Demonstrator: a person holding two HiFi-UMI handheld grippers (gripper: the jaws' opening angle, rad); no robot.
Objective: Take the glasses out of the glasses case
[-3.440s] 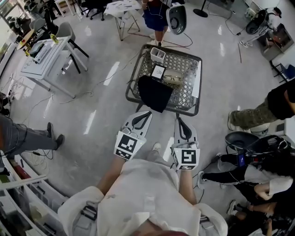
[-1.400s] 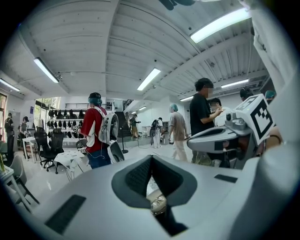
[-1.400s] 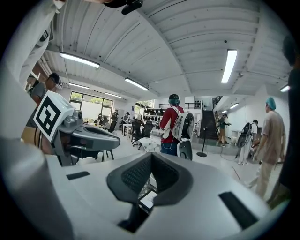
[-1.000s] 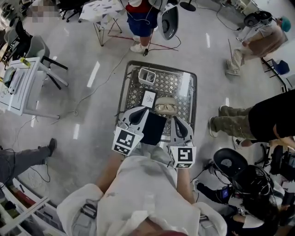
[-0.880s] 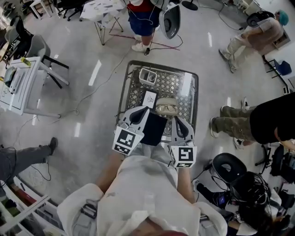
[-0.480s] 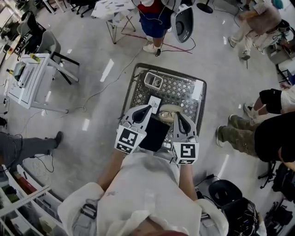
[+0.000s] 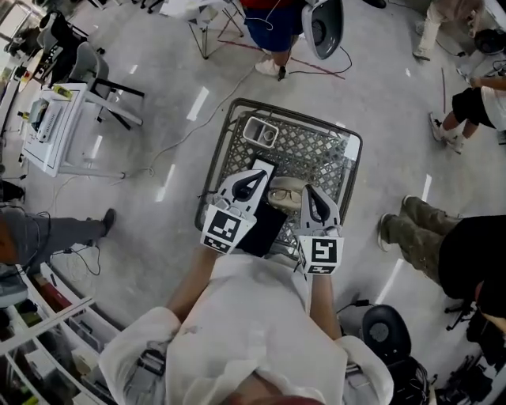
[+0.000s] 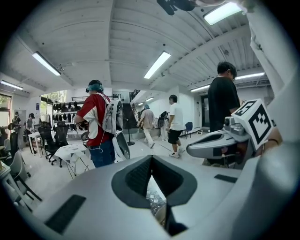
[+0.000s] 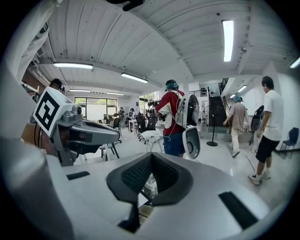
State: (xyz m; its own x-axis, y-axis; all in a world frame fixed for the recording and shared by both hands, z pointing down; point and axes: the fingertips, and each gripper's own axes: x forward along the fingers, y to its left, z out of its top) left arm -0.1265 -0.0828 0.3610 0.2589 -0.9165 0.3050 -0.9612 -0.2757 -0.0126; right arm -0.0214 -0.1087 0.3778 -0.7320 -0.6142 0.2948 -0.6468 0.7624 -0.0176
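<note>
At the bottom of the head view is the wearer's pale shirt, and just above it the two marker cubes. The left gripper [image 7: 258,176] reaches up over the near left edge of a wire-mesh table [image 7: 214,162] at the frame's centre. Its own view shows the jaws pressed together at the tip with nothing between them. The right gripper [image 7: 309,191] sits parallel to it, right of centre, and its jaws also meet at the tip and hold nothing. Between the two grippers a black cloth [image 7: 265,229] lies on the near part of the mesh. Just beyond the cloth, between the two gripper tips, sits the pale glasses case [image 7: 286,194], with what look like the glasses [image 7: 281,192] lying on it. A white-edged dark card [image 7: 264,165] lies to the case's upper left, and a clear container [image 7: 261,132] stands at the table's far left corner. Past the table, at the top edge, a person in blue [image 7: 275,24] stands.
</note>
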